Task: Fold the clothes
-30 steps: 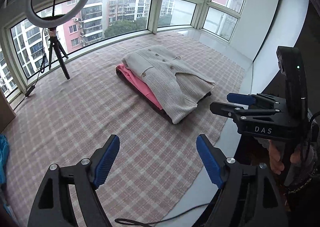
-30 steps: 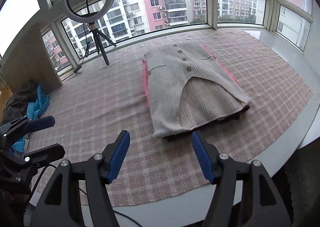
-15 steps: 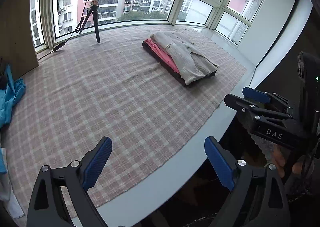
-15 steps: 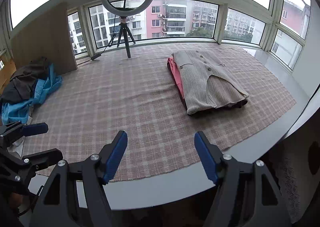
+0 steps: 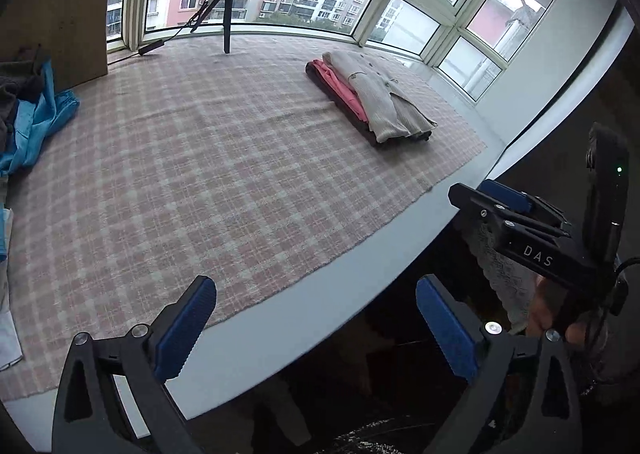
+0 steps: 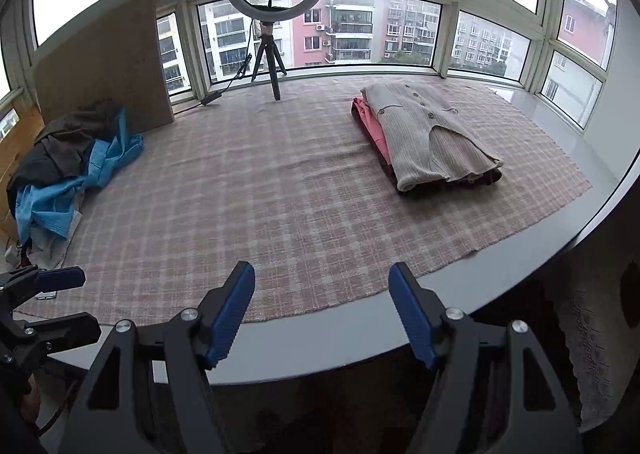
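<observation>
The left gripper (image 5: 316, 328), a black two-finger tool with blue ribbed pads, is hanging over the near white edge of the table (image 5: 320, 306), its jaws released wide with nothing between them. The right gripper (image 6: 322, 312), of the same make, is hovering over that near edge too, its jaws apart and gripping nothing.

A pink-and-cream checked woven cloth (image 6: 280, 193) is covering the tabletop. On its far right a folded stack is lying: a beige ribbed knit cardigan with buttons (image 6: 432, 137) on top, a pink garment (image 6: 374, 129) under it, and a dark garment (image 6: 486, 177) at the bottom. At the far left a heap of unfolded clothes is sitting, a bright blue garment (image 6: 68, 193) and a dark brown one (image 6: 68, 137), beside a brown board (image 6: 104, 65). A white ring light on a black tripod (image 6: 276, 13) is standing at the far window.
</observation>
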The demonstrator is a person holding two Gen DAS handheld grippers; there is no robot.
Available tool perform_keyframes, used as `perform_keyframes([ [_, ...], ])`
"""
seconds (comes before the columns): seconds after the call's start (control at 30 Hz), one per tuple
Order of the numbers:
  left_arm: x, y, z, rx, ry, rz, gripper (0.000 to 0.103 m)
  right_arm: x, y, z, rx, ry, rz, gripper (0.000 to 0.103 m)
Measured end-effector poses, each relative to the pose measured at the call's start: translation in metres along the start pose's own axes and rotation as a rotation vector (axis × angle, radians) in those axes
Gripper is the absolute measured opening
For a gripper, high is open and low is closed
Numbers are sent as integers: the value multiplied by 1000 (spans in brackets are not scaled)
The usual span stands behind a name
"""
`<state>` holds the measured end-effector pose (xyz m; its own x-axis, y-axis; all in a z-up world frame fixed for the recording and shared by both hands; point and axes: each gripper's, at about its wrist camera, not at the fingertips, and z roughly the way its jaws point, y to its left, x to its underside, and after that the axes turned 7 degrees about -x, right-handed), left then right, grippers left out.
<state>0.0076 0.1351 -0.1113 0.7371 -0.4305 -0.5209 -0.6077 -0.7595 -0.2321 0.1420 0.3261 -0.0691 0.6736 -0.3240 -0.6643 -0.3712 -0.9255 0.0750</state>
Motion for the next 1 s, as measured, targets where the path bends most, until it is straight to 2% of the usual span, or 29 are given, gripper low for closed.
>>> perform_keyframes([
  [0.23, 3, 6, -13, -53, -26, 4, 101, 2, 21, -4, -10, -16, -42, 69],
  [0.47, 3, 5, -19, -59, -40, 21, 101, 3, 29, -4, -5, -15, -50, 69],
  [0.83, -1, 4, -23, -21, -53, 16, 101, 2, 32, -3, 3, -12, -57, 69],
  [1.0, -1, -3, -26, -50, -87, 59, 101, 2, 31, -1, 7, -8, -54, 69],
])
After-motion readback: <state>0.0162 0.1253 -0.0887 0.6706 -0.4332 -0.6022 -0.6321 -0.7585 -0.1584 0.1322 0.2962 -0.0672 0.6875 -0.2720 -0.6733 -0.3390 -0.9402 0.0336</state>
